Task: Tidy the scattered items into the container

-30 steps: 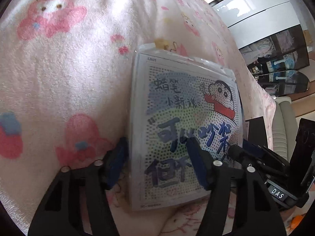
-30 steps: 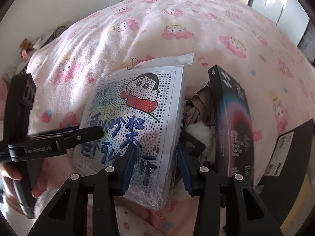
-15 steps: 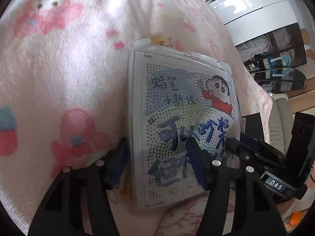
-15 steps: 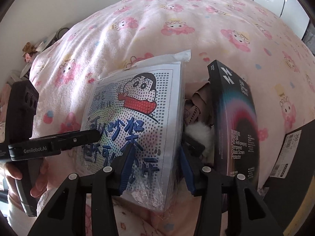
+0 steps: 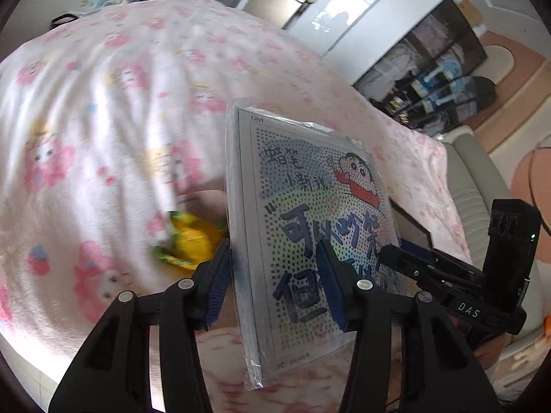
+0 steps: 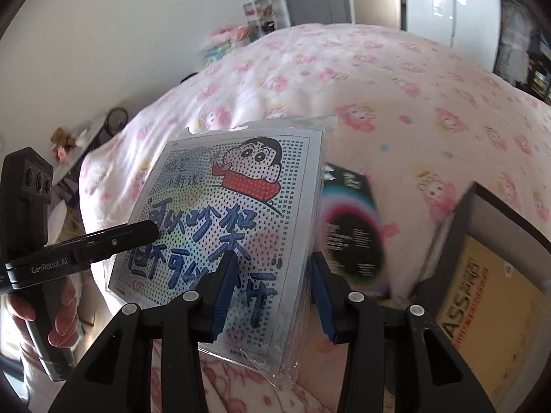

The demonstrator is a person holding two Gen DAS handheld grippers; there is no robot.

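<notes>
— While it hangs above the pink cartoon-print blanket (image 6: 396, 79), who grips the plastic-wrapped dotted cartoon sheet (image 6: 234, 220)?
— Both: left gripper (image 5: 273, 284) clamps its left edge, right gripper (image 6: 272, 296) its right edge.
— Nearby?
— Black rainbow-ringed box (image 6: 351, 227) lying beside, yellow toy (image 5: 189, 241) beneath.

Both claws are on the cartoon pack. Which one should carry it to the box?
Probably right: the right claw grips the cartoon pack on the edge nearest the open box. The left claw holds the far edge.
</notes>
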